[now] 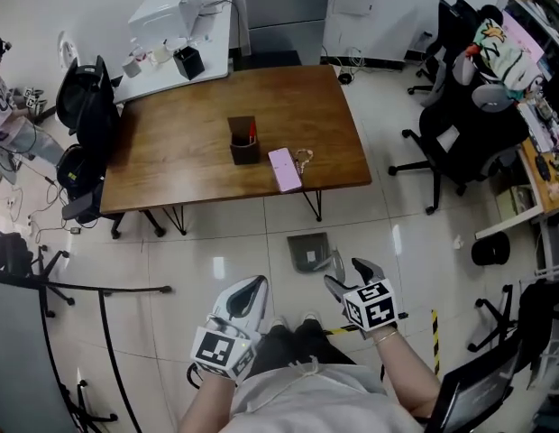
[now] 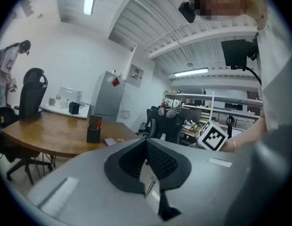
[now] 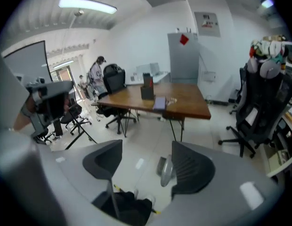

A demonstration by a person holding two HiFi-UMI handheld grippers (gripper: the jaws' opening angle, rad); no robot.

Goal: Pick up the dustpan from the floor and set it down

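Observation:
The grey dustpan (image 1: 308, 251) lies on the pale tiled floor, just in front of the wooden table (image 1: 171, 161) and ahead of my feet. My right gripper (image 1: 350, 274) hangs low just beside and behind it, jaws apart with nothing between them. In the right gripper view the dustpan (image 3: 166, 169) shows on the floor through the gap, close to the right pad of the right gripper (image 3: 146, 161). My left gripper (image 1: 249, 294) is held at the left by my legs, away from the dustpan. Its pads meet at the tips in the left gripper view (image 2: 147, 142), and it holds nothing.
On the table stand a dark pen holder (image 1: 244, 141) and a pink notebook (image 1: 285, 170). Black office chairs (image 1: 460, 133) crowd the right side and another chair (image 1: 86, 106) stands at the table's left end. Yellow-black tape (image 1: 435, 327) marks the floor on my right.

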